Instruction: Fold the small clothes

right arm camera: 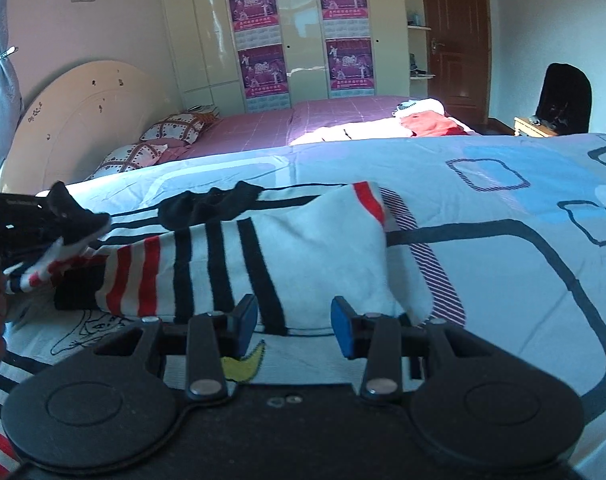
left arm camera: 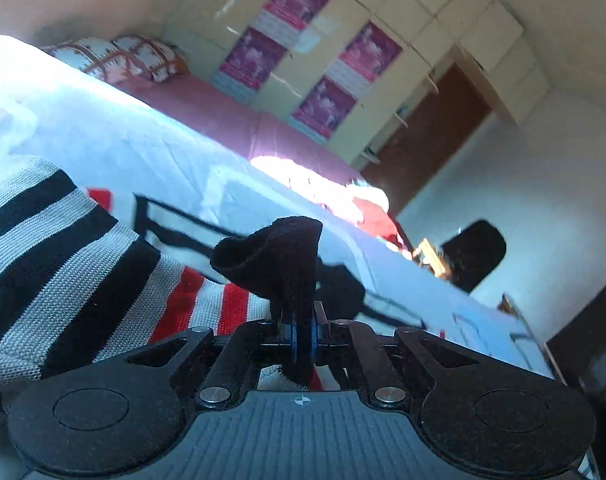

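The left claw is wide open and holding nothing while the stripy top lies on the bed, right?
Not quite. In the left wrist view the left claw is shut on a black bit of cloth. The stripy top does lie on the bed.

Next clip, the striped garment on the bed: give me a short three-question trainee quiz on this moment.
1. True or false: the left gripper has its jaws shut on the black cuff of the striped garment.
2. Multiple choice: the right gripper is (A) clamped on the sock, (B) open with nothing pinched, (C) out of view.
3. Fill in: the black sock lies on the ___ edge of the garment, as the right wrist view shows it.

Key
1. True.
2. B: its blue pads stand apart just above the garment's near edge.
3. Far.
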Available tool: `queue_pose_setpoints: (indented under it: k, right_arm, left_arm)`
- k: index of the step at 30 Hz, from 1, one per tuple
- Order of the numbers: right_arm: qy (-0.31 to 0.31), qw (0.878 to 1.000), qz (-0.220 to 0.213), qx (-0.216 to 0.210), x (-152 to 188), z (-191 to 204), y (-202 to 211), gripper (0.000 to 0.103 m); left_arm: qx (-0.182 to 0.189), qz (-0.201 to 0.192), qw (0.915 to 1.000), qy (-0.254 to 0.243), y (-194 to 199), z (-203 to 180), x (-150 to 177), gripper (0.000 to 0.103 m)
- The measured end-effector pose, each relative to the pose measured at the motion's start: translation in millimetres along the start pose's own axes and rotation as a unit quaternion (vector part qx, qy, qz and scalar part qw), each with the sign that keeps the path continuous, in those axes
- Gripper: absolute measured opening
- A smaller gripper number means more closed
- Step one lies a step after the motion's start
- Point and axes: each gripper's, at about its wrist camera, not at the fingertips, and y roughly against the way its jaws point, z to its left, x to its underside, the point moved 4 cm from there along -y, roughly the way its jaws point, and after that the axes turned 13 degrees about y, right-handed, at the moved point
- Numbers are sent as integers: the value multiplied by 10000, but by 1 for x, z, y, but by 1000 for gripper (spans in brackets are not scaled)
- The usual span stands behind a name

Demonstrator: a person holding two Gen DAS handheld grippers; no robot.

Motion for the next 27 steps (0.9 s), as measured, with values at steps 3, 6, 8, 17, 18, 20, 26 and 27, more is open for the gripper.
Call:
queue_pose_setpoints:
  k: [3,6,8,17,18,20,26,27]
  right_arm:
    - [-189,9998,76,71,10,-17,4,41]
    - [-415,9991,127,29,18,-31,5,43]
    - [-588,9982,82,-49,19,-35,5,44]
    - [-1347,9766,-110,-1674,-22,14,-45,42]
    - [-1457,9716,-34,-1863,-26,24,-56,42]
    - [-1468,9672,91,-2071,-32,42,-77,42]
    - [-2060,9492,549,-2315,-29,61,-120,41]
    - [-2165,9472,602,-2286,-27,60,-125,40]
  left_arm:
    - [-429,646,9961,-426,-35,-15,37,9]
    - [-91,582,9952,-785,-27,-36,52,62]
    - [-77,411,9936,-1049,-6,-51,54,69]
    - [-446,-261,9927,-1087,117,28,47,69]
    - [-632,-370,9918,-1045,128,41,45,69]
    - [-1071,-445,9894,-873,137,71,37,69]
    - [-1349,-393,9889,-475,124,123,16,69]
    - [-1279,-389,9898,-503,122,123,13,69]
